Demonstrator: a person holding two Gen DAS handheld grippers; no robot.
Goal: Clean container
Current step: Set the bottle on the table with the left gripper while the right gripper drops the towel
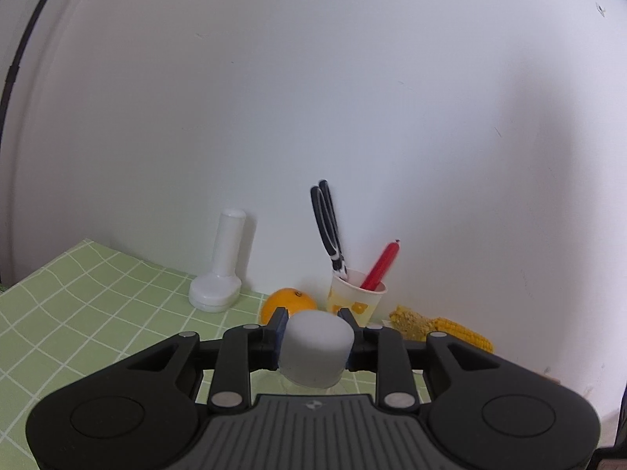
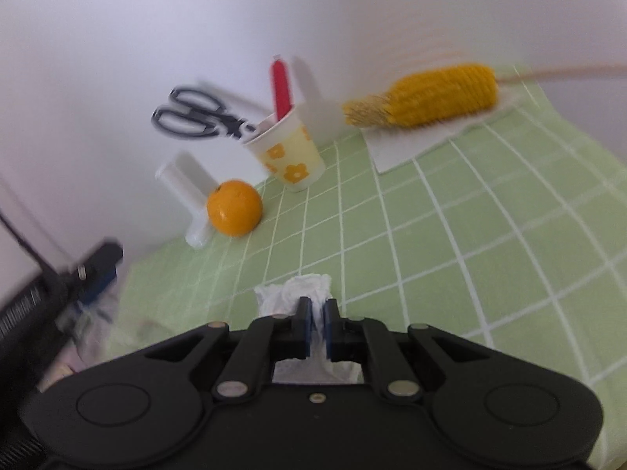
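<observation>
Green checked bench [image 2: 450, 235] carries clutter by the wall. Left hand-held gripper [image 1: 315, 346] clamps the white-capped container [image 1: 315, 348]; right hand-held gripper [image 2: 318, 319] pinches a crumpled tissue [image 2: 294, 293]. Wiping seems about to begin: next, bring tissue onto container.

Both wrist views look low across the green checked cloth [image 1: 78, 293] toward the wall; both share the orange [image 1: 288, 302]

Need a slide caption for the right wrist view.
Right gripper pinches a crumpled white tissue above the green checked tablecloth.
</observation>
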